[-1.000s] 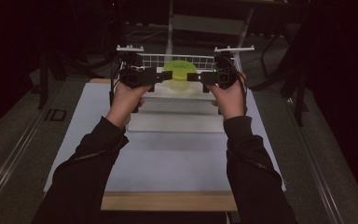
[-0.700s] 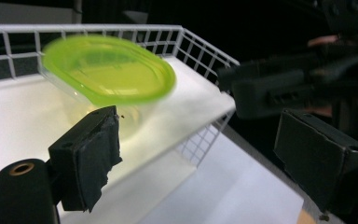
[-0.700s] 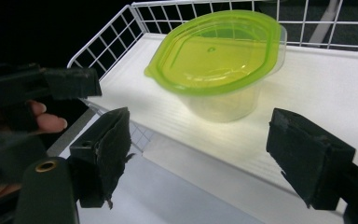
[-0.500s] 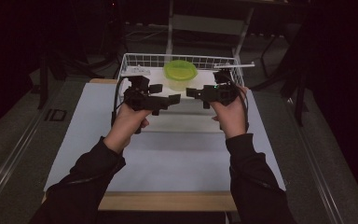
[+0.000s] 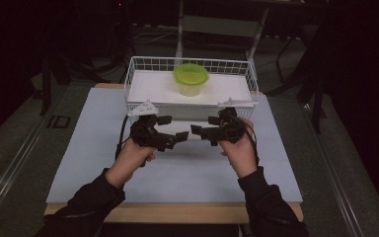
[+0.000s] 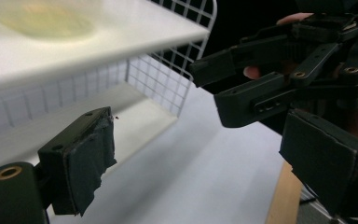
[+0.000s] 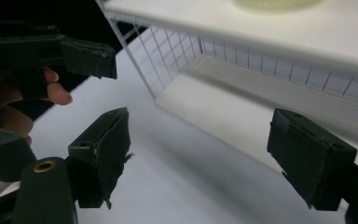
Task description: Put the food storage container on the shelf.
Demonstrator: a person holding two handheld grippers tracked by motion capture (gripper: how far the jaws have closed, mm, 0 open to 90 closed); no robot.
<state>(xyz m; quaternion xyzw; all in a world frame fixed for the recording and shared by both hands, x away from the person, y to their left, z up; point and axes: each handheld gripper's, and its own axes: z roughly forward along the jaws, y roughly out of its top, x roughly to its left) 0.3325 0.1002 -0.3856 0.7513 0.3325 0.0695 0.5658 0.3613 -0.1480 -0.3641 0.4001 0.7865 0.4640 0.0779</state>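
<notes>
High view: left tool (image 5: 181, 138), right tool (image 5: 197, 130) both wide apart, empty, near wire basket (image 5: 249, 79).

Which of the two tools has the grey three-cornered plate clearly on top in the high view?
The left tool: a pale grey plate sits above it, nearer the wire basket.

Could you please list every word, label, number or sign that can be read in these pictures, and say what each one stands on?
"ID": this is how the dark marking on the grey floor strip to the left of the table seems to read; it is small and dim, so the reading is uncertain.
No text can be read on the wire basket, the green-lidded container or either gripper.
</notes>
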